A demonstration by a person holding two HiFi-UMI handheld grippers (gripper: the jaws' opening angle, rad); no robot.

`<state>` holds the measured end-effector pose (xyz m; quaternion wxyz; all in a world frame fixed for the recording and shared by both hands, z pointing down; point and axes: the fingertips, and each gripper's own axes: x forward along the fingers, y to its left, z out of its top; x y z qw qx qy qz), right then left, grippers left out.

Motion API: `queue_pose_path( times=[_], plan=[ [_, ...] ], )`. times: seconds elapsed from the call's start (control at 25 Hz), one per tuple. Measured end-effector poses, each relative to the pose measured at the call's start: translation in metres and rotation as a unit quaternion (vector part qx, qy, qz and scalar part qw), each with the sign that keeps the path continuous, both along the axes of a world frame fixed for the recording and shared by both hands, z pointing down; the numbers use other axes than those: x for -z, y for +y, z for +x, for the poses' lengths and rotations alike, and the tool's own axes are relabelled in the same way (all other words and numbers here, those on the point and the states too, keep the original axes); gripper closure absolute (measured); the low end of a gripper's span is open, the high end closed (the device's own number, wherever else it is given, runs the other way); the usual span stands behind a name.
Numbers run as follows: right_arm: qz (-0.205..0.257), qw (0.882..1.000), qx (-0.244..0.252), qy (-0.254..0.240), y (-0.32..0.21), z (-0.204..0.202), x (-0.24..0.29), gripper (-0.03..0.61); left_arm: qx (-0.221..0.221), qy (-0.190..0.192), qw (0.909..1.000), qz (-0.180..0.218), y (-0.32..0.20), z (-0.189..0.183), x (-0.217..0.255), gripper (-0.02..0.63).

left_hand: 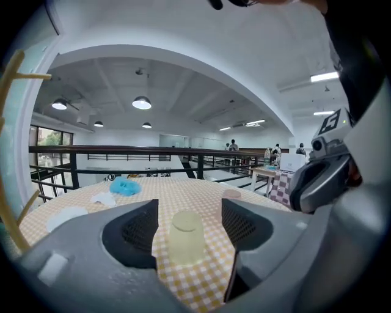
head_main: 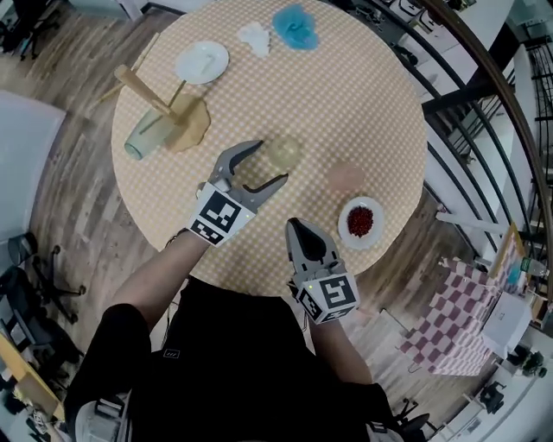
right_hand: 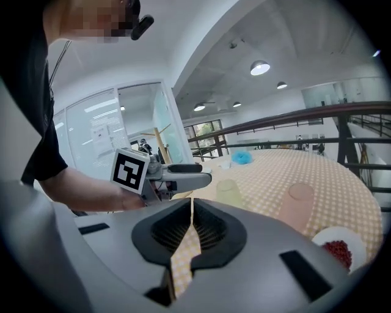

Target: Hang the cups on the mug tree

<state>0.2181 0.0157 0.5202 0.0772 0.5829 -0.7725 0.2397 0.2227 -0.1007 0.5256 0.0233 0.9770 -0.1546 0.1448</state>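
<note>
A pale yellow cup (head_main: 282, 154) stands upside down on the checked table. My left gripper (head_main: 271, 162) is open, its jaws spread on either side of the yellow cup (left_hand: 186, 241) without touching it. A pink cup (head_main: 346, 177) stands upside down to the right. The wooden mug tree (head_main: 164, 108) is at the table's far left, with a green cup (head_main: 143, 136) hanging on one peg. My right gripper (head_main: 295, 226) is shut and empty near the table's front edge. In the right gripper view, that gripper (right_hand: 191, 214) points toward the yellow cup (right_hand: 229, 192).
A white bowl of red bits (head_main: 360, 221) sits just right of my right gripper. A white plate (head_main: 202, 62), a white crumpled piece (head_main: 255, 36) and a blue crumpled piece (head_main: 295, 26) lie at the far side. A black railing (head_main: 484, 104) curves behind the table.
</note>
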Motion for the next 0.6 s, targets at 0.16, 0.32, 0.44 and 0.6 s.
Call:
queue_pose_path(
  times=[0.16, 0.32, 0.44, 0.6],
  plan=[
    [-0.012, 1.0, 0.012, -0.01, -0.008, 0.003, -0.019, 0.556, -0.01, 0.0, 0.9999, 0.013, -0.007, 0.014, -0.018, 0.277],
    [-0.024, 0.999, 0.017, -0.013, -0.016, 0.009, -0.037, 0.556, -0.01, -0.003, 0.9999, 0.006, -0.014, 0.026, -0.044, 0.273],
    [-0.029, 0.999, 0.017, -0.012, -0.02, 0.017, -0.049, 0.555, -0.011, -0.005, 0.9999, 0.01, -0.02, 0.039, -0.061, 0.273],
    [-0.041, 0.999, 0.021, -0.011, -0.015, 0.02, -0.061, 0.555, -0.014, -0.01, 0.9998, 0.011, -0.025, 0.05, -0.079, 0.273]
  ],
)
